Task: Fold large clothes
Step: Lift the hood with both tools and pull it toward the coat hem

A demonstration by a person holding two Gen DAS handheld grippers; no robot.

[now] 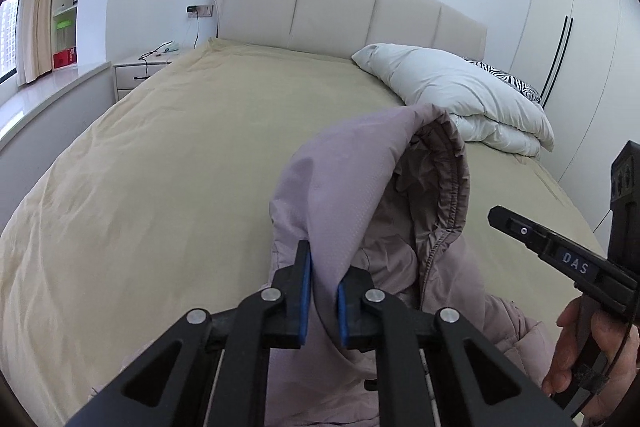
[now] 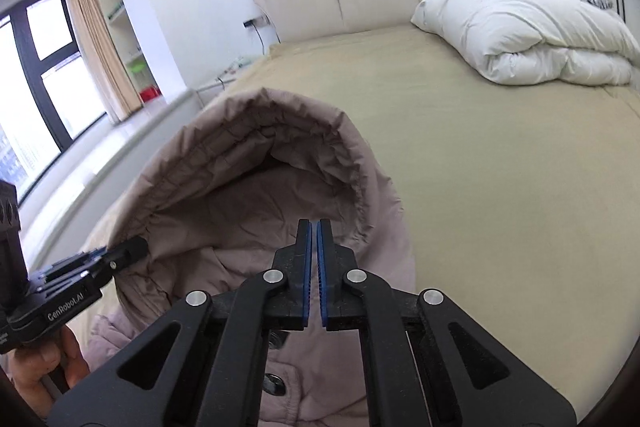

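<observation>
Left wrist view: left gripper [image 1: 322,281] pinches the puffer jacket's hood [image 1: 360,187], which stands up toward the headboard [image 1: 340,3]; right gripper [image 2: 314,247], nearly closed, holds nothing.

Puffy mauve-pink hooded jacket [image 1: 344,187] on the beige bed sheet [image 1: 180,147], at the near edge, toward the right side. Hood [image 2: 256,163] raised upright, opening gaping, elastic-gathered rim, taupe lining inside. Hood's left side pinched in the left gripper [image 1: 322,291]. Dark snap button [image 2: 274,383] on the front placket below.
</observation>
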